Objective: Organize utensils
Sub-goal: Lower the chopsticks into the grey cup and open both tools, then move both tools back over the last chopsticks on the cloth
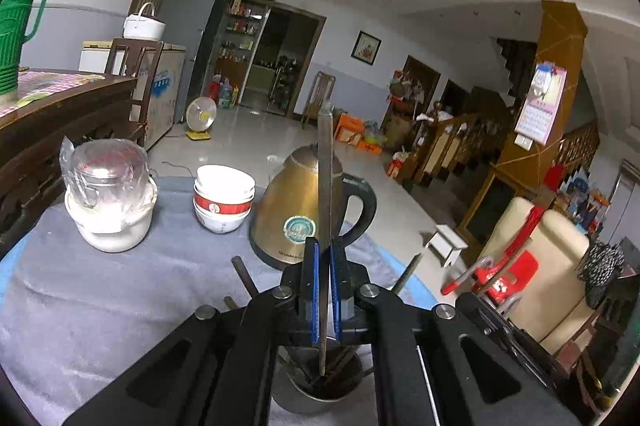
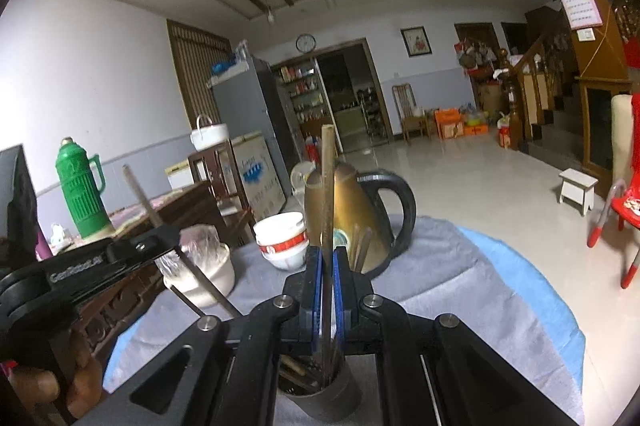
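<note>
My left gripper (image 1: 325,282) is shut on a grey chopstick (image 1: 326,166) that stands upright, its lower end inside a round metal utensil cup (image 1: 316,392) below the jaws. Other sticks (image 1: 244,276) lean out of the cup. My right gripper (image 2: 328,282) is shut on a brownish chopstick (image 2: 328,178), also upright, its lower end in the same cup (image 2: 324,400) with several other utensils. The left gripper body (image 2: 80,266) shows at the left of the right wrist view with its chopstick (image 2: 140,194).
A brass kettle with black handle (image 1: 292,210) stands just behind the cup on the grey cloth (image 1: 100,298). Stacked bowls (image 1: 223,198) and a wrapped white jar (image 1: 108,198) stand to its left. A green thermos (image 2: 80,194) stands on a wooden table at the left.
</note>
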`<state>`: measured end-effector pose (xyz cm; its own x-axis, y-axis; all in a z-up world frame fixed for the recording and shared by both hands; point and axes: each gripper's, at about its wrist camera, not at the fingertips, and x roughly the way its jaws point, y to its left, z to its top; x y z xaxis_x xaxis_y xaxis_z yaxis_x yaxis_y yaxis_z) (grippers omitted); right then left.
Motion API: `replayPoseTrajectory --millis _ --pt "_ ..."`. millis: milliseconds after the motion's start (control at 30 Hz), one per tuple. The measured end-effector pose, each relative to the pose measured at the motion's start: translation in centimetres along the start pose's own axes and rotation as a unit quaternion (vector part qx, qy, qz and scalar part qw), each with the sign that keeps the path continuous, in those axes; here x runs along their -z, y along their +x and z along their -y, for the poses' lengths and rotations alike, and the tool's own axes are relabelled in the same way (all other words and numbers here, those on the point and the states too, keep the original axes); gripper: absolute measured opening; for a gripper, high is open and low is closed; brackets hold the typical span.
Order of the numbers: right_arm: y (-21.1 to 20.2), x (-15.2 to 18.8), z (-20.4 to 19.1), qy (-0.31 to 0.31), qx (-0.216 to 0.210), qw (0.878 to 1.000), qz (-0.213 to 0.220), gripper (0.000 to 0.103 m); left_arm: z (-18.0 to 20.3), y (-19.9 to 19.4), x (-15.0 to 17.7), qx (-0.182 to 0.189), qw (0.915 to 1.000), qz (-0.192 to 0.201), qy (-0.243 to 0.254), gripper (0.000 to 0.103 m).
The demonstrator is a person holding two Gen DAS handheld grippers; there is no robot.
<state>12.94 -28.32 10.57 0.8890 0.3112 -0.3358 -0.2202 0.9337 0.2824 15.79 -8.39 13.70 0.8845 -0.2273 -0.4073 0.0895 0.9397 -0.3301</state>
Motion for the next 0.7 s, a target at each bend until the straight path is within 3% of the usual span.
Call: replayPoseTrajectory --millis 367,500,533,600,633,667,700 --pt "2.4 0.8 -0.1 -0.009 0.005 0.999 -0.037 0.006 0.3 4.2 1.6 -0.020 0.9983 -0.054 0.014 0.006" --pt "3.6 1.3 -0.4 -0.013 0.009 0.998 -0.065 0.007 0.3 5.3 1.8 -0.027 0.9950 -0.095 0.016 0.007" --pt "3.9 1.4 -0.4 -0.013 0.011 0.997 -0.074 0.007 0.1 5.2 1.6 -0.031 0.9941 -0.103 0.012 0.013" --pt "3.8 1.4 -0.5 -0.019 0.020 0.996 -0.082 0.009 -0.3 4.1 0.9 -0.025 0.9939 -0.108 -0.004 0.037" --pt "3.7 1.4 -0.6 -0.021 0.026 0.996 -0.082 0.011 -0.6 2.8 0.3 -0.021 0.9953 -0.093 -0.015 0.053" --pt "3.2 1.2 -0.6 -0.023 0.033 0.996 -0.077 0.022 -0.8 1.8 -0.1 -0.021 0.9965 -0.078 -0.020 0.060" --pt "2.8 1.0 -0.6 -0.023 0.035 0.996 -0.072 0.045 -0.9 0.0 -0.8 -0.024 0.9981 -0.052 -0.022 0.061"
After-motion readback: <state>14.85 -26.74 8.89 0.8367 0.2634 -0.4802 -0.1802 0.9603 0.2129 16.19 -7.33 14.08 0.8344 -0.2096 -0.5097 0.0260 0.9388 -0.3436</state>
